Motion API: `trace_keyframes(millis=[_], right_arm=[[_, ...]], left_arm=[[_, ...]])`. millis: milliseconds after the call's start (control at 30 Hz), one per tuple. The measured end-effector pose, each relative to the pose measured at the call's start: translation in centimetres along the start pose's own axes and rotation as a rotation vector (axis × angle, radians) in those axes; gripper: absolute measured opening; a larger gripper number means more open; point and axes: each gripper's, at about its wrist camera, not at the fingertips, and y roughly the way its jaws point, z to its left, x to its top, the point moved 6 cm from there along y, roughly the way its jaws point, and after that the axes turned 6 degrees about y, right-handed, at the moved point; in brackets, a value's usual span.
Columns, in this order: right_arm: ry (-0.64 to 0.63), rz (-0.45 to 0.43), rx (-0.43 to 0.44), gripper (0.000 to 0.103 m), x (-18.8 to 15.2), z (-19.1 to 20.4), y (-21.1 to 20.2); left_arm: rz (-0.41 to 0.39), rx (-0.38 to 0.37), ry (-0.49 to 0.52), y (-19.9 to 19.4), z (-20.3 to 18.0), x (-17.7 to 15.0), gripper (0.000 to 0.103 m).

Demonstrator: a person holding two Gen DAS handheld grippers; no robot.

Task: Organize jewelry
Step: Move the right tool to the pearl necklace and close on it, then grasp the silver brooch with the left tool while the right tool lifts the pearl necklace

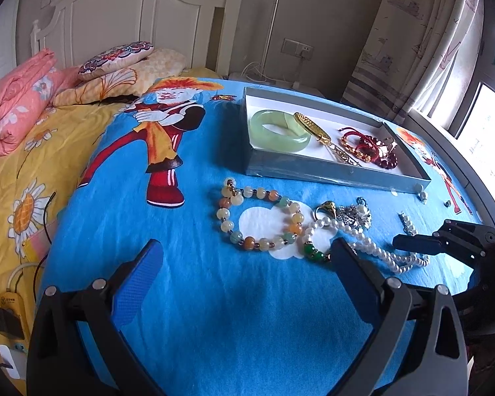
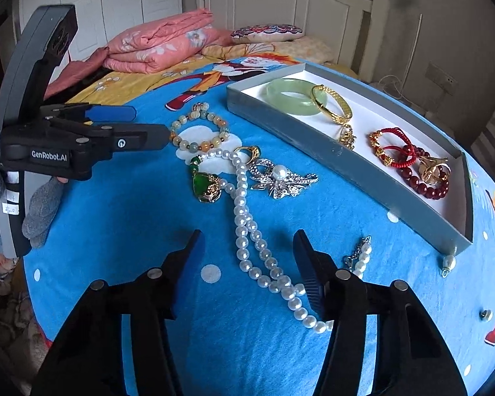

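Right tool [image 2: 247, 257] sits spread over one pearl necklace [image 2: 247, 227] on the blue blanket [image 2: 132, 231], not gripping; left tool [image 1: 244, 257] gapes empty. One box [image 2: 346, 161] holds two bangles and three red bracelets.

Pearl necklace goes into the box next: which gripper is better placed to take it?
Right. The right gripper already straddles the pearl necklace, its fingers open on either side. The left gripper hangs by the multicoloured bead bracelet, holding nothing.

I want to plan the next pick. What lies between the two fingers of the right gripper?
In the right wrist view, the doubled pearl necklace lies on the blue cloth between the open fingers of the right gripper, nearer one finger.
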Motion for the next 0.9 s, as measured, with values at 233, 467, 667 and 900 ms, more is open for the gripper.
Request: trace_keyframes(millis=[233,467,667,900], right_arm=[[-0.006,-0.013,-0.015,0.01,-0.2,0.2,-0.5],[0.1,-0.161,0.004,0.009,-0.2,-1.2,-3.7],[0.206,-0.358,0.027,0.009,-0.3,-3.0,-7.4],[0.349,-0.55,0.047,0.009,-0.8,-5.8,-10.7]], left_arm=[[0.014,0.0,-0.003,0.3,0.1,0.0,0.1],[0.028,0.001,-0.002,0.6,0.2,0.0,0.1],[0.04,0.005,-0.002,0.8,0.2,-0.1,0.1],[0.045,0.016,0.01,1.0,0.1,-0.1,0.1]])
